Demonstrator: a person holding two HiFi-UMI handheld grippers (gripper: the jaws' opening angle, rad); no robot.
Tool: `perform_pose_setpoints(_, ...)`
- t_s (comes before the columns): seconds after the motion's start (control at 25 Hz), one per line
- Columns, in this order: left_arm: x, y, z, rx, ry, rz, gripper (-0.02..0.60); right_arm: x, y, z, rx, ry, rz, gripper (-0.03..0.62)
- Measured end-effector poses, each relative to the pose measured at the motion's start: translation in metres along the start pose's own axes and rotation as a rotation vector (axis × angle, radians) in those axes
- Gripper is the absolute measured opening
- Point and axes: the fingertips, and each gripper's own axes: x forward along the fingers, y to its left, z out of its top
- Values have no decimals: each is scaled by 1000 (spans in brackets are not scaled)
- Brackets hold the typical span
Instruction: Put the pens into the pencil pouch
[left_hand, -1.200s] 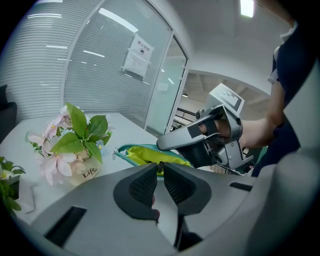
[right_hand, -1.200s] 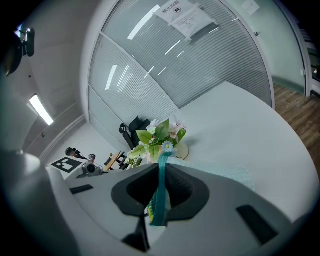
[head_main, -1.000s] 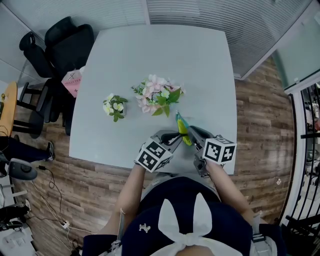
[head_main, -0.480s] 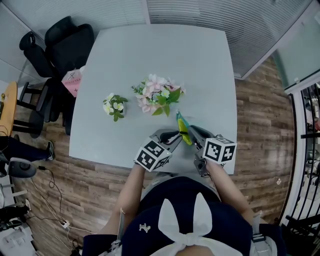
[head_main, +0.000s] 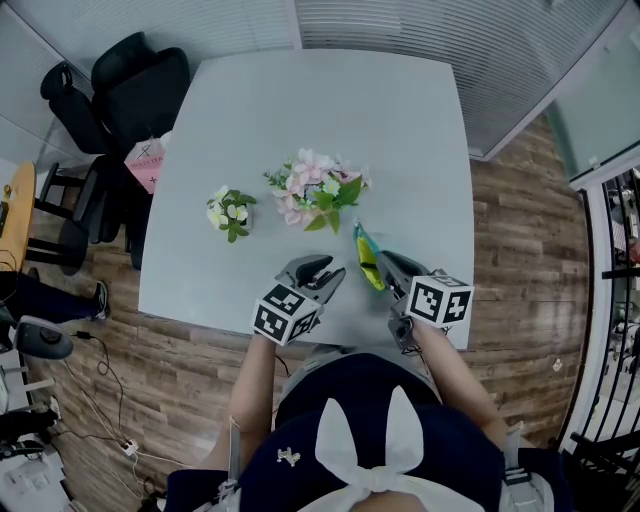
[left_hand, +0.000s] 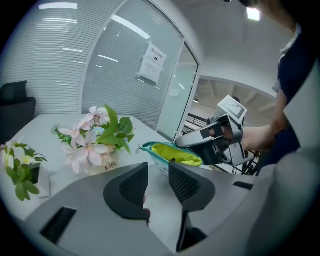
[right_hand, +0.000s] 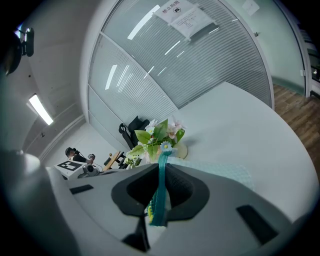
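A teal pencil pouch (head_main: 366, 262) with a yellow-green lining stands open near the table's front edge. My right gripper (head_main: 386, 266) is shut on its rim; in the right gripper view the teal edge (right_hand: 161, 192) runs between the closed jaws (right_hand: 161, 175). My left gripper (head_main: 322, 271) sits just left of the pouch, apart from it. Its jaws (left_hand: 158, 172) are opening, with nothing between them. In the left gripper view the pouch (left_hand: 172, 152) gapes toward me, held by the right gripper (left_hand: 200, 142). No loose pen shows on the table.
A pot of pink flowers (head_main: 316, 190) stands just behind the pouch, and a small white-flowered plant (head_main: 230, 212) to its left. The grey table (head_main: 330, 110) stretches beyond them. Black chairs (head_main: 130, 90) stand off its far left corner.
My left gripper has drawn back to the left, away from the pouch's mouth, and its jaws have parted. The right gripper and the pouch have stayed still.
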Motion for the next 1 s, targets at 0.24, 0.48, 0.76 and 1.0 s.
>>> perform_pose_setpoints(0.24, -28, 30, -23, -37, 14, 101, 157, 0, 0, 1, -2, 4, 1, 43)
perform_pose_setpoints(0.48, -51, 48, -54, -59, 78, 167, 183, 1, 1, -1, -8, 15, 1, 43)
perform_pose_setpoints(0.76, -57, 51, -96, -65, 191, 199, 186, 4, 3, -4, -15, 30, -2, 43)
perform_pose_setpoints(1.0, -52, 46, -129, -45, 283, 206, 186, 6, 4, -5, -21, 34, -2, 43)
